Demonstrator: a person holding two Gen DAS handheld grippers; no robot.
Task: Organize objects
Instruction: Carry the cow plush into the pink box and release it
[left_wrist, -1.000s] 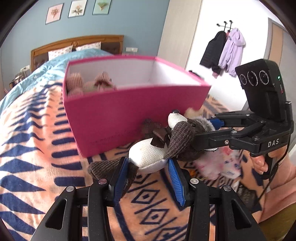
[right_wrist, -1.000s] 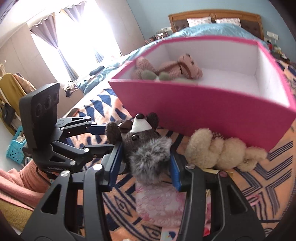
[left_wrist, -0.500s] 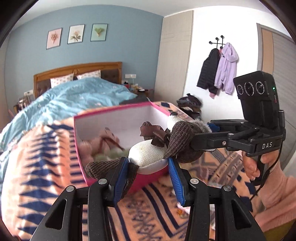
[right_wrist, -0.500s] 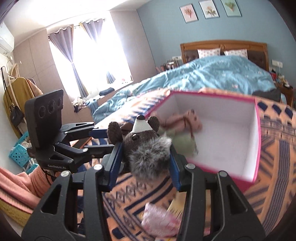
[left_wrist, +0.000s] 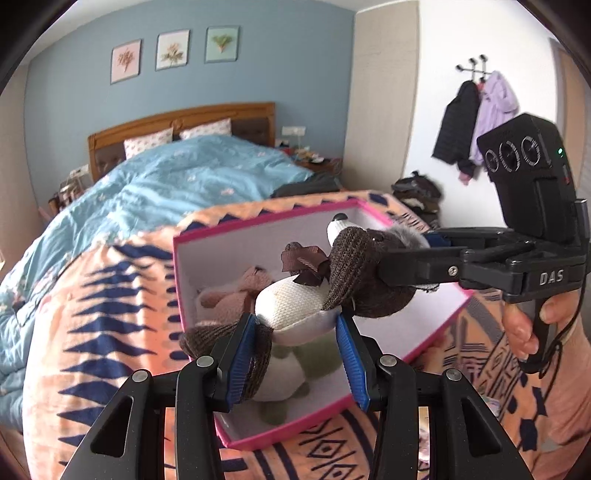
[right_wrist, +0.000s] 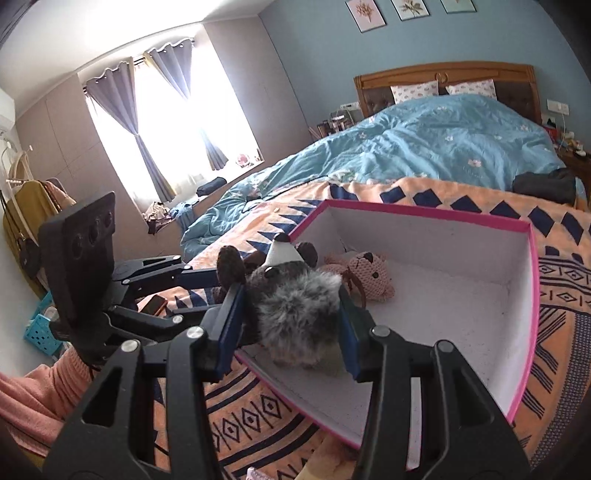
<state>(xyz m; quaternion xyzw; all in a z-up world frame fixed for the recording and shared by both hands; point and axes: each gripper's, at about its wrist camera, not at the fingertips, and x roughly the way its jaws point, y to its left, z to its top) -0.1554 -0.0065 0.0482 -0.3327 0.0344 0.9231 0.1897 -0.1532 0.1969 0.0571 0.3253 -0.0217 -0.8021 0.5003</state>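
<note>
**Stuffed badger lifted clear of the blanket and carried over the pink box**

Both claws are clenched on one soft toy, a brown knitted plush badger with a cream belly and a grey fur ruff. The left claw grips its cream belly and a brown leg between blue pads; the right claw grips the furry head end. The toy hangs in the air above the open pink cardboard box with white lining, which sits on the orange and navy patterned blanket on the bed.

A second ago the toy was low, in front of the box's near pink wall, just above the blanket. Now it has been raised and moved forward, so both cameras look down into the box rather than at its side. Neither grip has loosened.

A pink crocheted bear already lies inside, near the far corner. The badger seems ready to be lowered in beside it; much of the white floor is free.
</note>
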